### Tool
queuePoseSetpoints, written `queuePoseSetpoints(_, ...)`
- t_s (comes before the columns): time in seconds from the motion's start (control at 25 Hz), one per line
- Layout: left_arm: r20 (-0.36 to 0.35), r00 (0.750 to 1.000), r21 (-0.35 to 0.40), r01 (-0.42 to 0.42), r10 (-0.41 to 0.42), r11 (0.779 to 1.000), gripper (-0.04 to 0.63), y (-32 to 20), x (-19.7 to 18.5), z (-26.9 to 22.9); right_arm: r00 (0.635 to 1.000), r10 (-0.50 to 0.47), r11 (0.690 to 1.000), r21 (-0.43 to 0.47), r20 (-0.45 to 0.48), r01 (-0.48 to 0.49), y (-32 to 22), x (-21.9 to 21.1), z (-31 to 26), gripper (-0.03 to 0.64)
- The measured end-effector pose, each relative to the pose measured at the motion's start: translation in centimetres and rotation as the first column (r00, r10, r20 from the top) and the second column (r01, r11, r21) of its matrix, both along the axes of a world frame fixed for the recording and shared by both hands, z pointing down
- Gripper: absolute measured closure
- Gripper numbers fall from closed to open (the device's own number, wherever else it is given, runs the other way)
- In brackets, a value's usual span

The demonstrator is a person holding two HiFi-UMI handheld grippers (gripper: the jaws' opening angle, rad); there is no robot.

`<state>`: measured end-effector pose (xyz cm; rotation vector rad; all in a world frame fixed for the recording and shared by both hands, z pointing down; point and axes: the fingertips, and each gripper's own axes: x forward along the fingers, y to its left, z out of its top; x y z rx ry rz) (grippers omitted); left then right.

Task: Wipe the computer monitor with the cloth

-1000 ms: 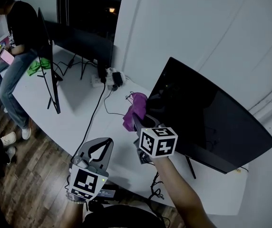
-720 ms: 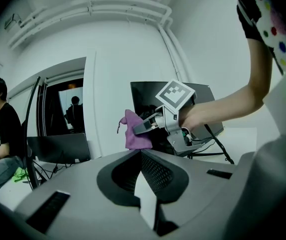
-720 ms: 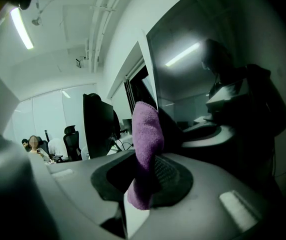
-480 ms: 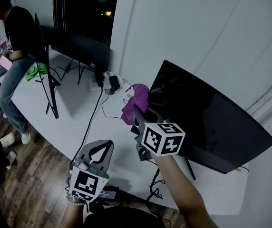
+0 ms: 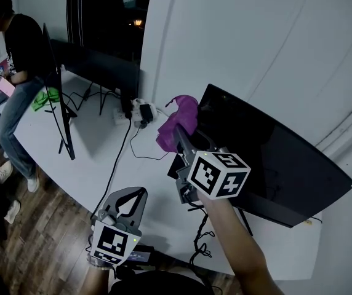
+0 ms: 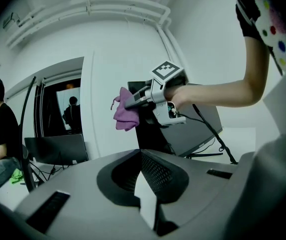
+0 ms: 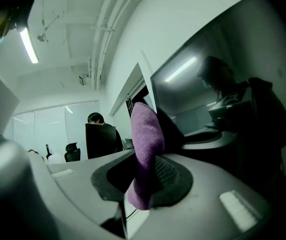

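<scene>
A black computer monitor (image 5: 274, 165) stands on the white table (image 5: 96, 143), right of centre. My right gripper (image 5: 180, 134) is shut on a purple cloth (image 5: 180, 119) and holds it up at the screen's upper left corner. In the right gripper view the cloth (image 7: 145, 134) rises from between the jaws, with the dark screen (image 7: 218, 99) close on the right. My left gripper (image 5: 136, 193) hangs low near the table's front edge, shut and empty. From the left gripper view I see the right gripper (image 6: 133, 101), the cloth (image 6: 125, 115) and the monitor (image 6: 185, 131) ahead.
A second monitor (image 5: 56, 94) stands edge-on at the left, and a third (image 5: 99, 63) at the back. A power strip (image 5: 136, 111) and cables (image 5: 120, 152) lie between them. A person (image 5: 16, 48) sits at the far left beside a green cloth (image 5: 44, 97).
My right gripper has lifted the purple cloth up and away, from the screen's lower left edge to its upper left corner. The left gripper has sunk slightly.
</scene>
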<state>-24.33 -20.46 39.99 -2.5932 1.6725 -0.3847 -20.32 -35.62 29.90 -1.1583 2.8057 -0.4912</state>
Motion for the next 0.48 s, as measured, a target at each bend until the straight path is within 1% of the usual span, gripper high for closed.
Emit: queuePoseSetpoints(0.48,-0.002,1.000,0.010,-0.004,0.004,1.000,0.589,0.2,0.3,-0.5,0.995,0.011,0.998,0.057,0.100,-0.017,-0.5,0.4,-5.7,0.548)
